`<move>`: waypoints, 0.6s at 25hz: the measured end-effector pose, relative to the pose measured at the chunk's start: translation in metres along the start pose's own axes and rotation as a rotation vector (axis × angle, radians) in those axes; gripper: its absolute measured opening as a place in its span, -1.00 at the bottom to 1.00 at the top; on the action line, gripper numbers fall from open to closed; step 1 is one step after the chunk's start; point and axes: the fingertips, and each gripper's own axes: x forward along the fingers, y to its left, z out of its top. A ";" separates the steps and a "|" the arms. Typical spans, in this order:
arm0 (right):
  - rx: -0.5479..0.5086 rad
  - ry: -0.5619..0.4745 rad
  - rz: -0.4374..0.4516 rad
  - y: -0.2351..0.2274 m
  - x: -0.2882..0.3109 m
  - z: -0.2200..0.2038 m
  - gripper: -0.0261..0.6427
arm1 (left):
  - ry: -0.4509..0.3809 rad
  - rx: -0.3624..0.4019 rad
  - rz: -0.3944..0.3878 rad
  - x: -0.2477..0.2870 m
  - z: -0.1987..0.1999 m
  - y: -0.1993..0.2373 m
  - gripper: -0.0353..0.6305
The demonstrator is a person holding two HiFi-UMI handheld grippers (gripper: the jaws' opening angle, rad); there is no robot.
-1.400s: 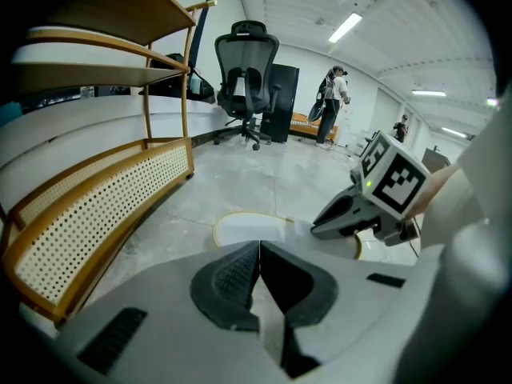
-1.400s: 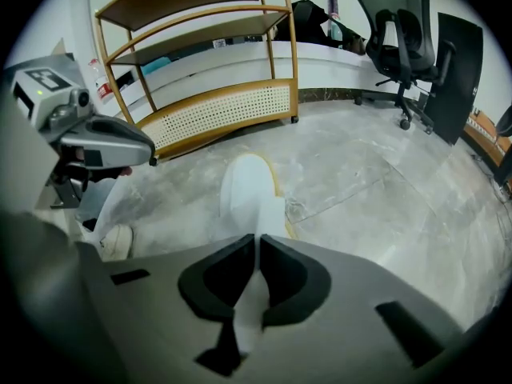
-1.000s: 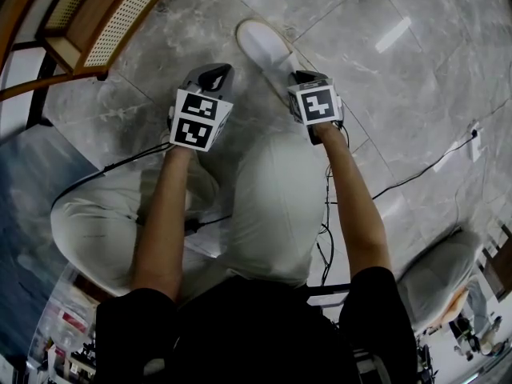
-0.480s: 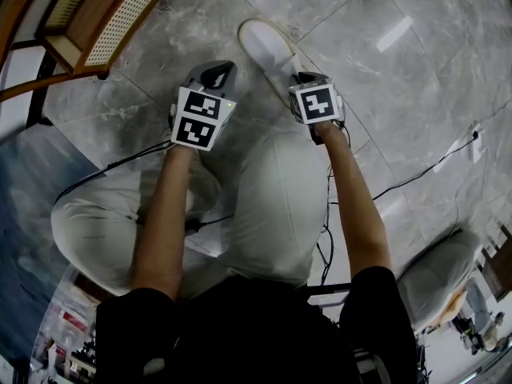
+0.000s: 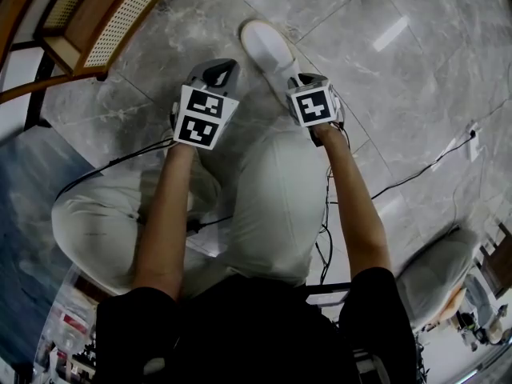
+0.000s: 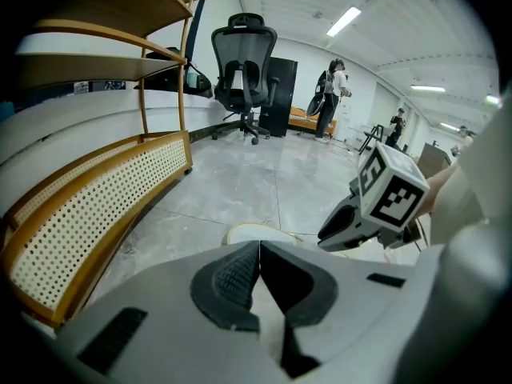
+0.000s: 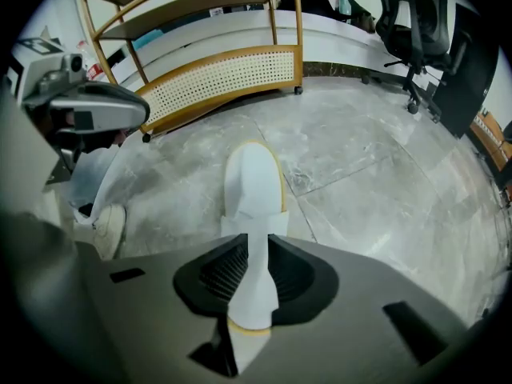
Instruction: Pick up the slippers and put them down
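One white slipper (image 7: 252, 184) between the opening jaws of the right claw (image 7: 254, 254), left claw (image 6: 260, 250) pressed together, empty

**White Slipper, Grey Floor**

The slipper (image 7: 254, 186) is white with a thin yellow edge. The floor (image 5: 384, 94) is grey stone with pale, cloudy streaks. The shelf (image 7: 224, 74) is orange-brown wood, and its cream panel is dotted all over with tiny holes. The left gripper (image 6: 259, 250) is grey with black ribbed pads (image 6: 232, 282). Its cube (image 5: 200, 118) has black and white squares. The trousers (image 5: 272, 198) are pale cream. The chair (image 6: 244, 62) is black.
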 end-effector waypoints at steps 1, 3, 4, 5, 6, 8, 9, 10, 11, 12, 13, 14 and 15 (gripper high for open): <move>0.001 -0.006 0.000 0.000 -0.001 0.002 -0.72 | -0.002 0.002 0.000 0.000 0.002 0.001 -0.88; 0.004 -0.018 -0.003 -0.001 -0.004 0.007 -0.74 | -0.007 0.003 0.000 -0.001 0.005 0.003 -0.88; 0.008 -0.025 -0.006 -0.002 -0.005 0.009 -0.77 | -0.009 0.004 0.001 -0.002 0.006 0.004 -0.88; 0.012 -0.031 -0.007 -0.003 -0.007 0.012 -0.78 | -0.011 0.005 0.001 -0.003 0.007 0.005 -0.88; 0.015 -0.038 -0.009 -0.004 -0.010 0.015 -0.79 | -0.012 0.005 0.001 -0.004 0.008 0.006 -0.88; 0.014 -0.048 -0.016 -0.005 -0.015 0.020 -0.84 | -0.009 -0.001 0.005 -0.008 0.007 0.011 -0.88; 0.012 -0.050 -0.021 -0.005 -0.018 0.022 -0.86 | -0.008 -0.005 0.006 -0.009 0.008 0.013 -0.88; 0.009 -0.051 -0.025 -0.005 -0.022 0.025 -0.87 | -0.007 -0.007 0.005 -0.011 0.009 0.015 -0.88; 0.007 -0.052 -0.027 -0.005 -0.025 0.028 -0.88 | -0.008 -0.007 0.003 -0.013 0.011 0.016 -0.88; 0.003 -0.055 -0.029 -0.004 -0.029 0.031 -0.89 | -0.010 -0.006 -0.002 -0.015 0.013 0.017 -0.88; -0.002 -0.060 -0.032 -0.003 -0.033 0.036 -0.90 | -0.012 -0.006 -0.006 -0.018 0.014 0.017 -0.88; -0.008 -0.066 -0.035 -0.001 -0.038 0.041 -0.91 | -0.015 -0.009 -0.010 -0.022 0.016 0.019 -0.88; -0.013 -0.071 -0.039 0.000 -0.043 0.046 -0.92 | -0.018 -0.015 -0.012 -0.026 0.018 0.021 -0.88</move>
